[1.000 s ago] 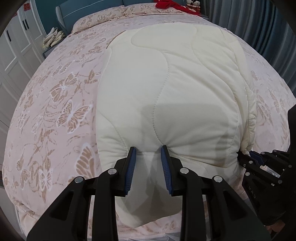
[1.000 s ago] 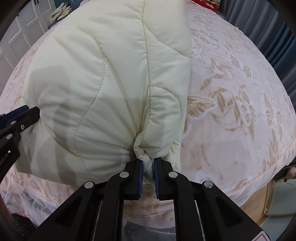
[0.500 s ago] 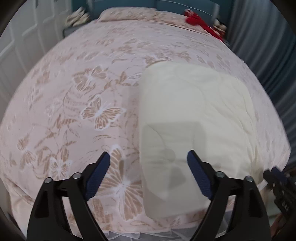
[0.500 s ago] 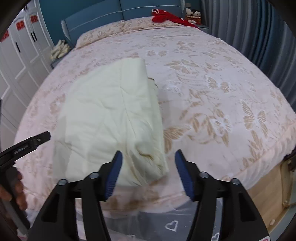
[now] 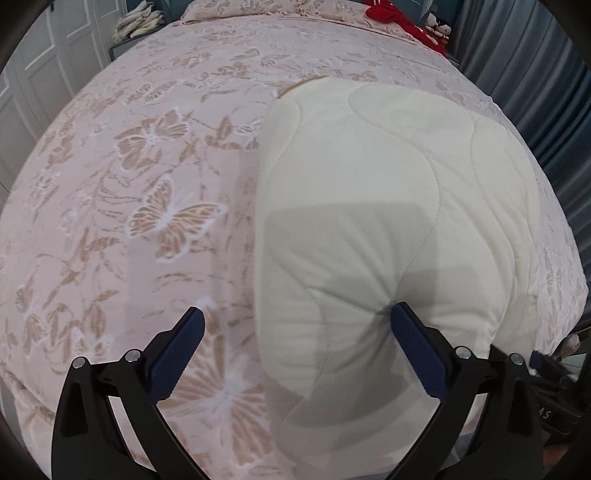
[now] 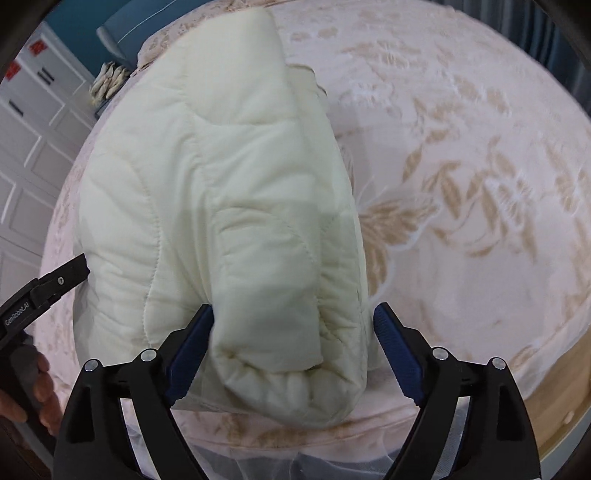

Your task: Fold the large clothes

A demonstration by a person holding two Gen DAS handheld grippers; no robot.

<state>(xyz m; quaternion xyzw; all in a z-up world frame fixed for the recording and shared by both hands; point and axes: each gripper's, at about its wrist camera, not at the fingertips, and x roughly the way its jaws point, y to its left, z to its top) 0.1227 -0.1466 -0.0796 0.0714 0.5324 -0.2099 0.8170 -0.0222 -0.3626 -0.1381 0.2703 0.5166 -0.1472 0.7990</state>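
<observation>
On the near half of the bed, right at its foot edge, lies the cream quilted garment (image 5: 388,229), folded into a thick pad. Its long axis runs from the foot edge up toward the headboard, roughly six to twelve o'clock in both wrist views, tapering to a narrower end at twelve. The bundled, rolled end faces us at six.

The left gripper (image 5: 295,347) hangs over the garment's left corner, jaws flung wide and just opened; the right-hand finger (image 5: 417,350) presses a dimple into the padding, the other finger stands over bare bedspread. The right gripper (image 6: 293,339) straddles the rolled right corner, jaws freshly spread too; its left finger (image 6: 192,343) is against the cloth, nothing is clamped.

Underneath, a pink bedspread (image 5: 147,184) with tan butterflies covers the whole bed. Wide open spread at nine o'clock in the left view, and at three in the right view. White panelled cupboards (image 6: 33,147) stand at ten, grey curtains (image 5: 546,92) at two, a red item (image 5: 391,14) near the pillows at twelve. A wooden bed frame (image 6: 554,398) shows at four.
</observation>
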